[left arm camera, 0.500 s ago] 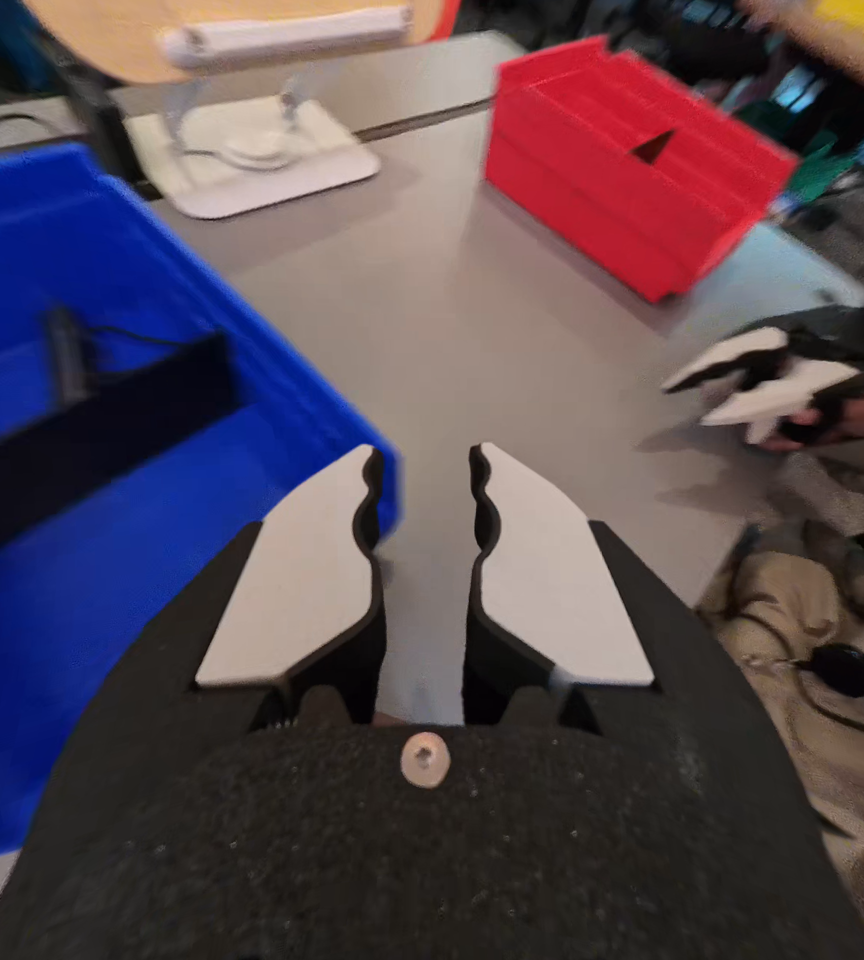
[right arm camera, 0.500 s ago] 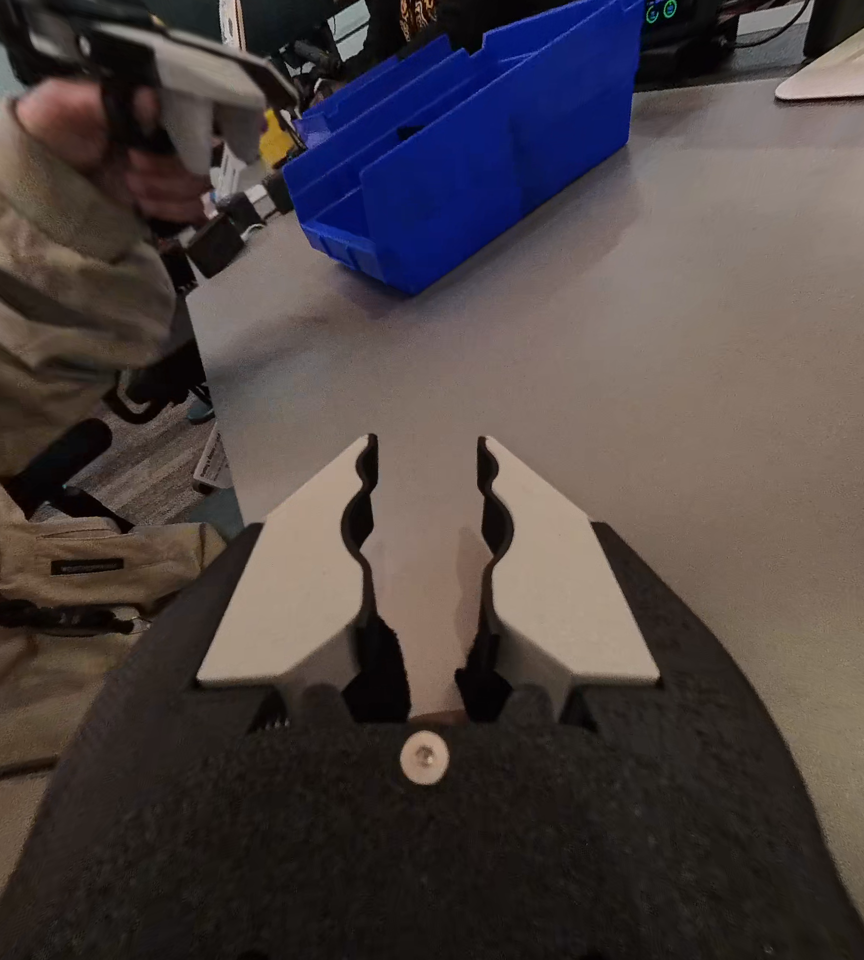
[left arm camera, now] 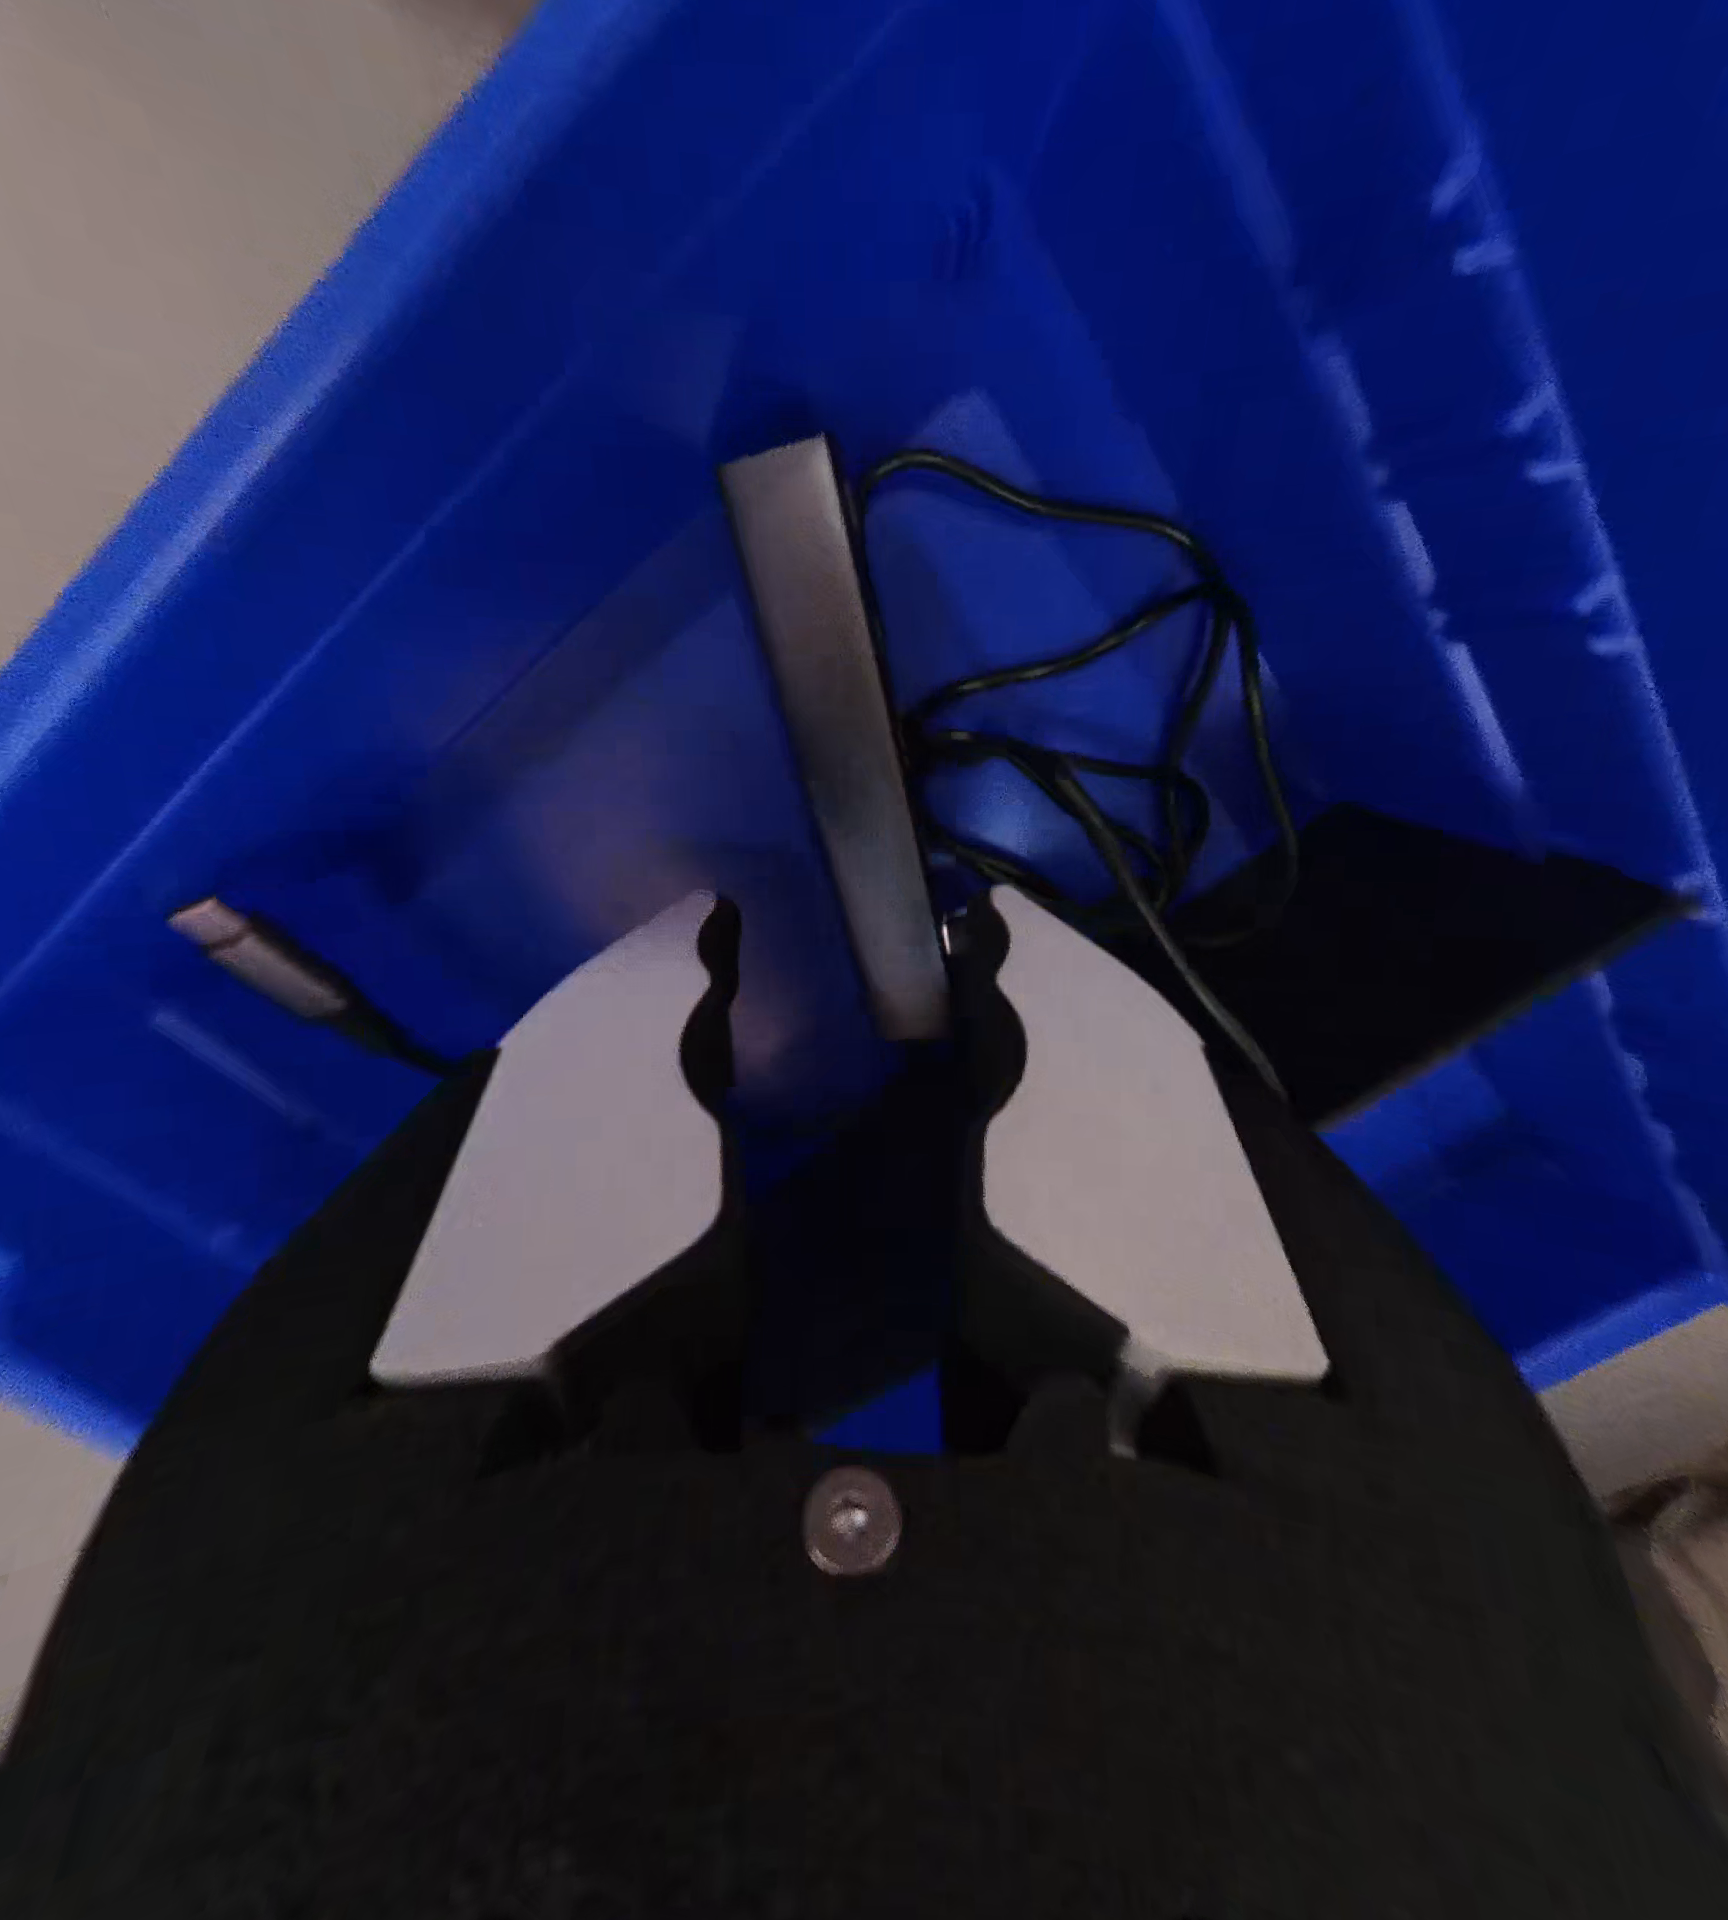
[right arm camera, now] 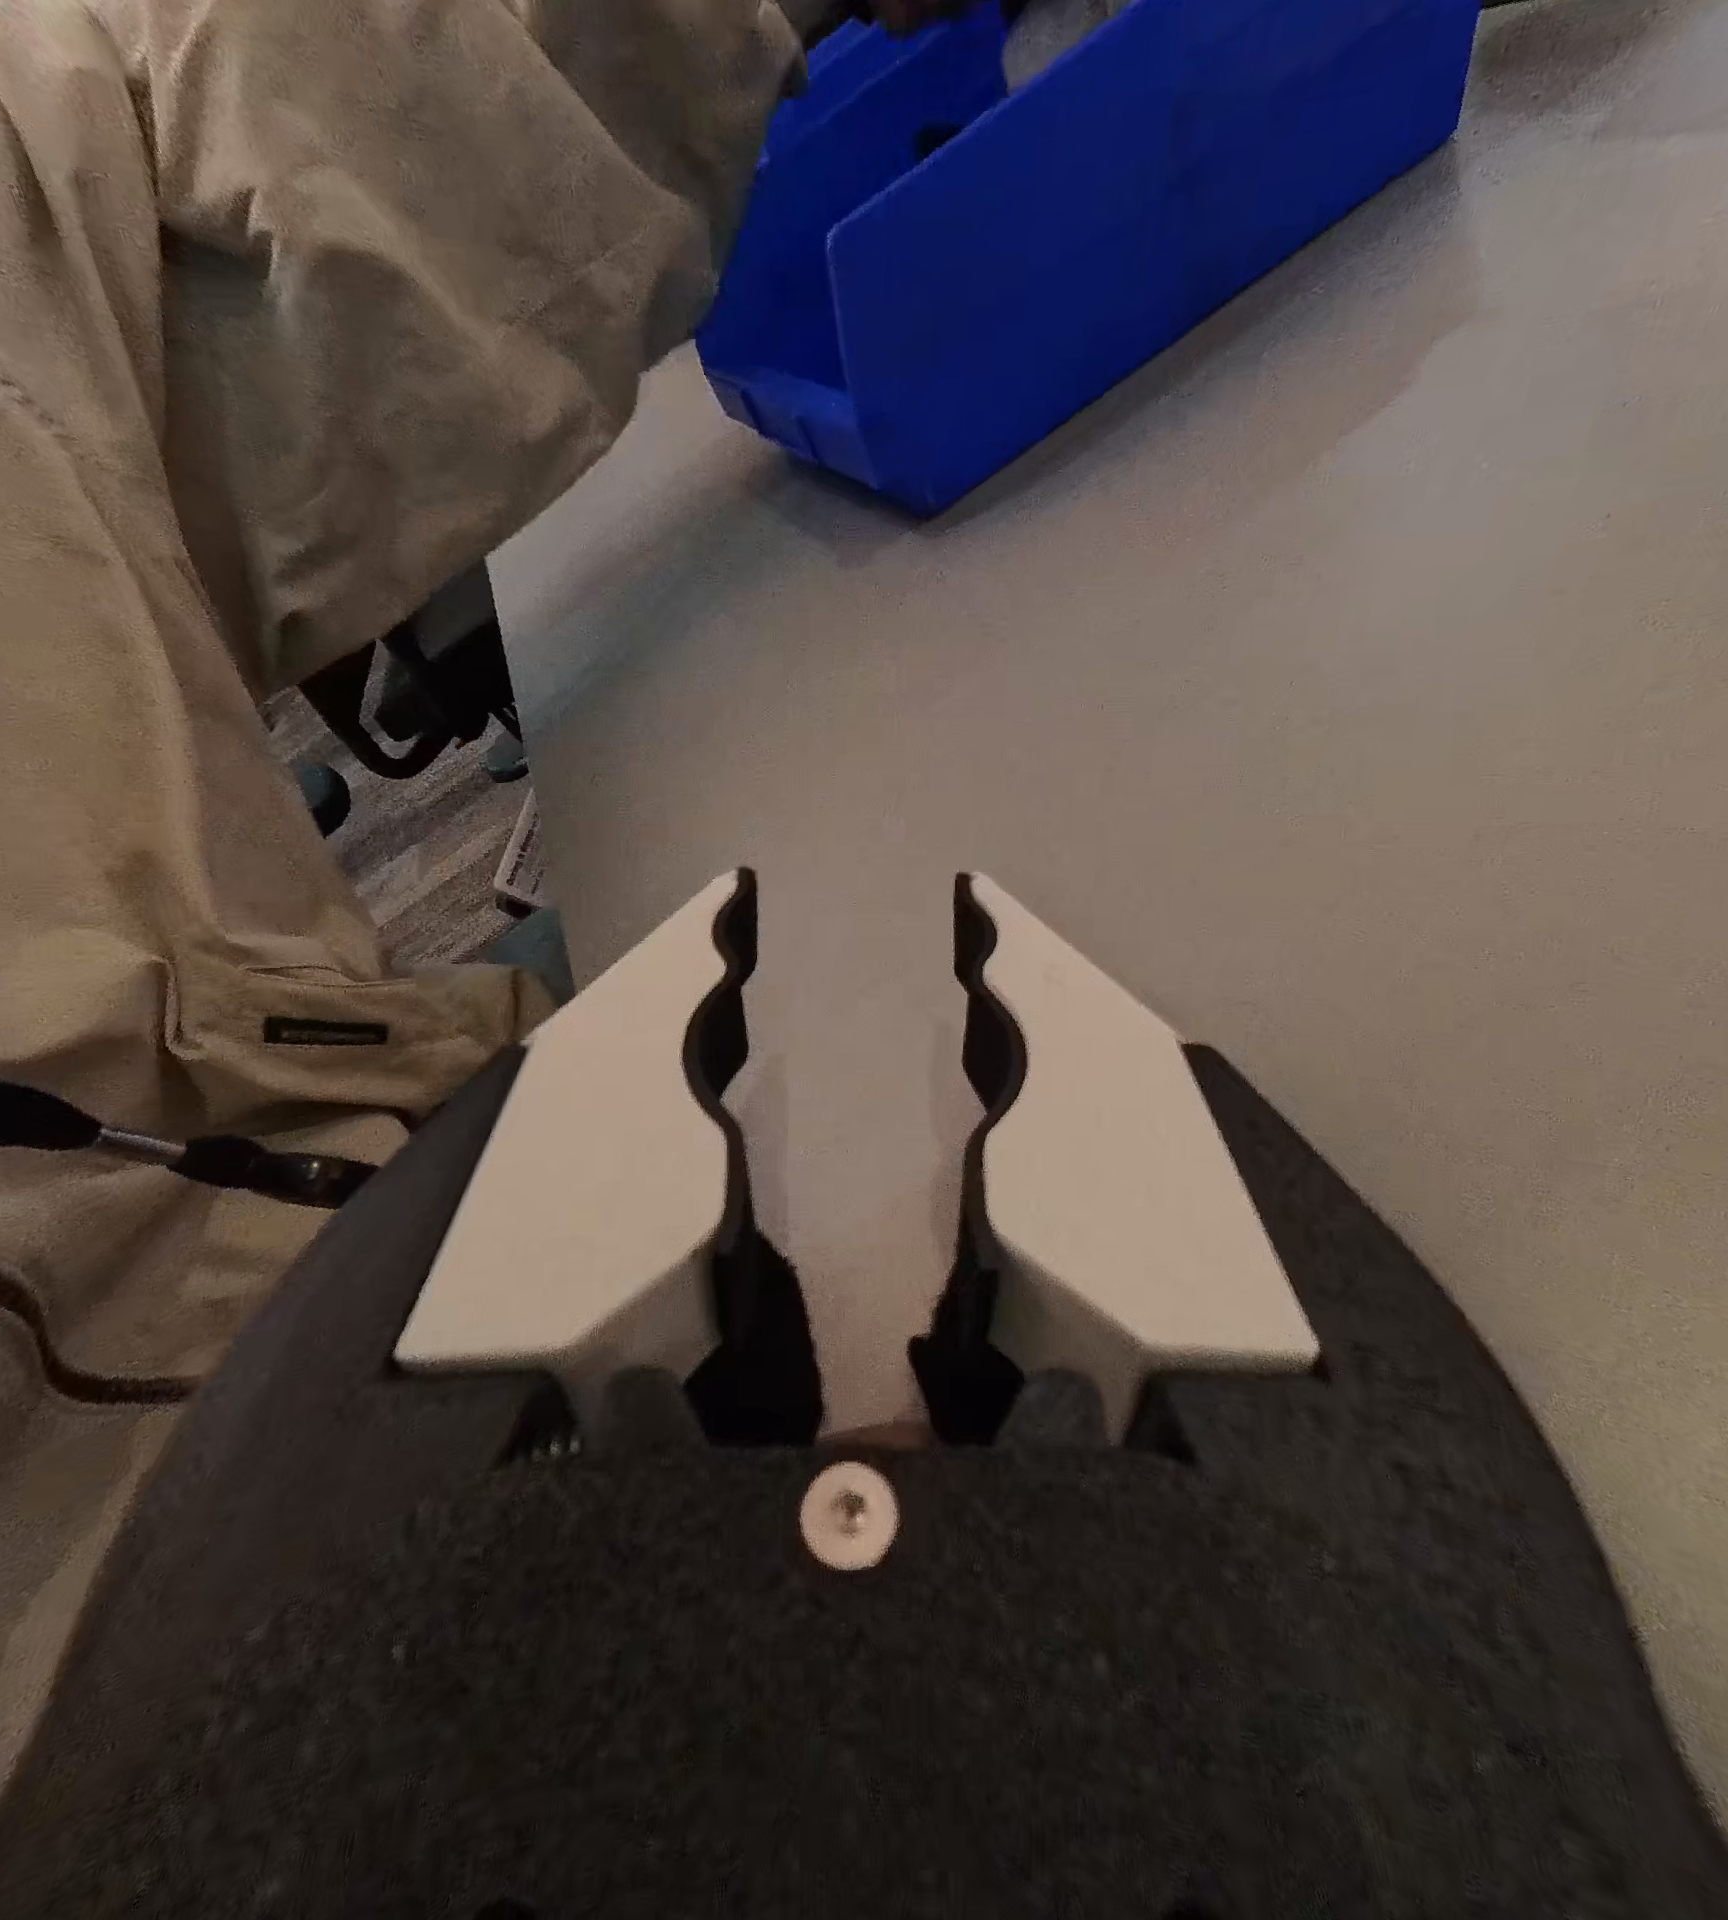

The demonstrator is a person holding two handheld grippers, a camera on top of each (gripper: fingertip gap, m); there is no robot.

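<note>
Left gripper: the left gripper, black-bodied with pale fingers, reaches down into the blue plastic bin; its jaws stand apart, released, clasping nothing.
Short metal piece: at the far left of the bin floor lies a small grey cylinder-like piece with a dark lead at its end; it is blurred.
Flat bar: a long, flat, grey-black rectangular bar stands tilted in the bin, its lower end between the two fingertips and just beside the right finger; whether it touches that finger I cannot tell.
Wire: a thin black wire lies in loose loops on the bin floor just to the right of the bar, one strand running down past the right finger.
Dark panel: a flat black sheet-like piece lies at the right of the bin, against its ribbed wall.
Sleeve: in the right wrist view a person's beige cloth sleeve and jacket fill the left side, reaching toward the bin.
Bin from outside: the same blue bin sits on the grey tabletop, well ahead of the right gripper.
Right gripper: the right gripper hovers low over bare tabletop, its jaws parted and empty.
</note>
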